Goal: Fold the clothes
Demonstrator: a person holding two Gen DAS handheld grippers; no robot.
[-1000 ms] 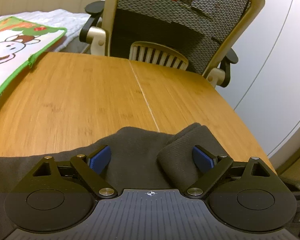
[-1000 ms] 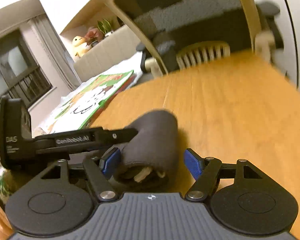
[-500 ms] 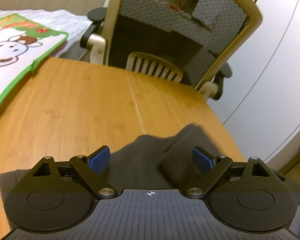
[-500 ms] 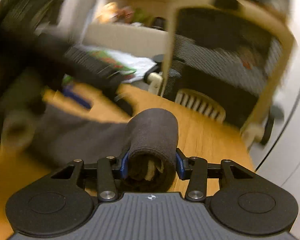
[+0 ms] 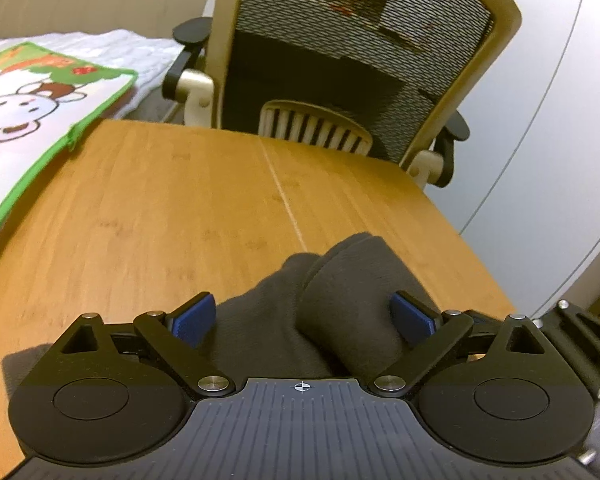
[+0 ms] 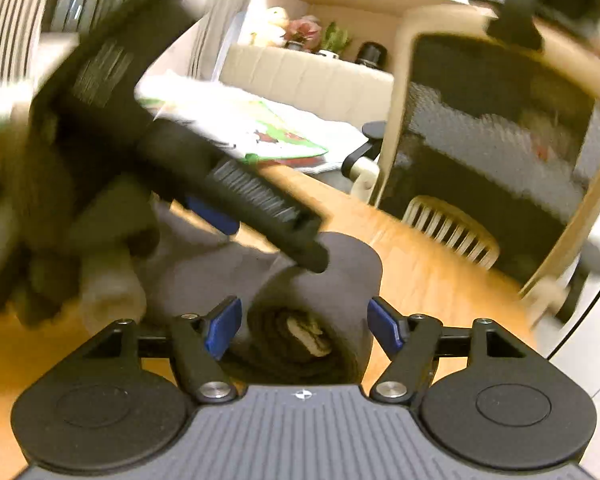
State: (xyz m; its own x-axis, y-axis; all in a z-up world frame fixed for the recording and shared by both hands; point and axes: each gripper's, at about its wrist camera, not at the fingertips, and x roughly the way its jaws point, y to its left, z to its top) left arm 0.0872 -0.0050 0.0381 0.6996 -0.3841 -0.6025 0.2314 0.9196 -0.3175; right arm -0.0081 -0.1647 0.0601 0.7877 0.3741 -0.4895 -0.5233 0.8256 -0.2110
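A dark grey garment (image 5: 268, 320) lies on the wooden table (image 5: 180, 208), its right end rolled into a thick roll (image 5: 352, 300). My left gripper (image 5: 303, 320) straddles the cloth with its jaws opening wide; the right pad rests by the roll and nothing is pinched. In the right wrist view the roll (image 6: 320, 304) points end-on at the camera, showing its inner layers. My right gripper (image 6: 304, 328) has its jaws opening around it, with the pads just off its sides. The left gripper (image 6: 260, 232) crosses that view, blurred, above the roll.
A mesh-backed office chair (image 5: 360, 72) stands at the table's far edge. A white cartoon-printed bag with green trim (image 5: 28, 112) lies at the far left. The table's right edge (image 5: 472, 256) runs close to the roll, beside a white wall.
The right gripper rolled upright, squeezed the roll half a second ago, and has now let go. The left gripper stayed over the cloth and its jaws widened a little.
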